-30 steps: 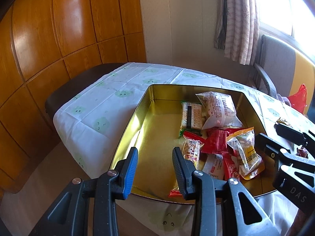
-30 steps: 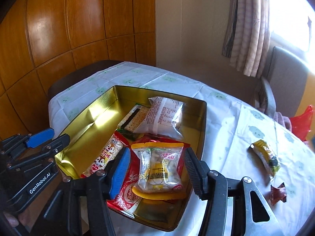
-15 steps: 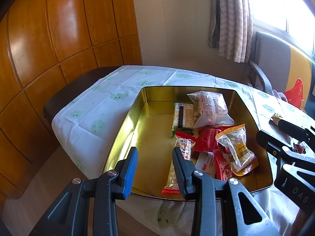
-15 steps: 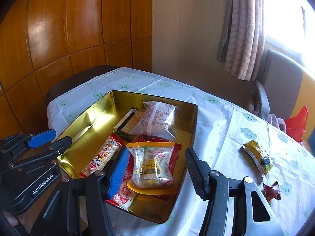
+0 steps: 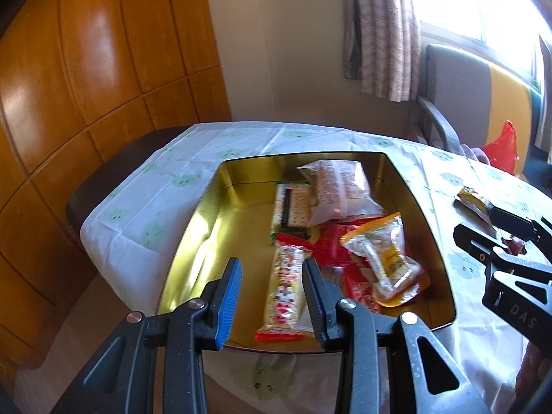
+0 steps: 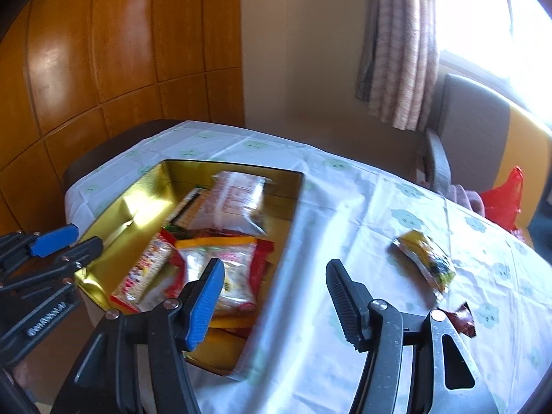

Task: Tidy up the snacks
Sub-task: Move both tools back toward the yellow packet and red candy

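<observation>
A: Looking down my left camera, I see the left gripper (image 5: 269,296) hanging over the near edge of the gold tin (image 5: 193,241), its fingers (image 5: 228,296) parted only a little and holding nothing.

B: What sits between them?

A: A long red and yellow snack bar (image 5: 284,296) shows through the gap, but it lies on the tin's floor below; the pads do not press on it.

B: And the right side?

A: The right gripper (image 6: 272,296) stands fairly wide, and its jaws have just been opening. Nothing is gripped. Its blue finger (image 6: 203,303) shows over the near right corner of the tin, its black finger over the white tablecloth (image 6: 310,327) on the table.

B: Where are the snacks?

A: Most lie in the right half of the tin: a clear bag with red print (image 5: 339,186) toward the back, a cracker pack (image 5: 291,203) beside it, red wrappers, and a clear pouch with an orange top (image 5: 379,258) lying across them. The left half of the tin is bare gold.

B: Anything outside it?

A: Two. In the right camera, a yellow packet (image 6: 426,258) lies on the cloth at the right of the frame, well apart from the tin, and a small dark red wrapper (image 6: 462,321) sits just below it, partly behind my gripper's frame.
</observation>
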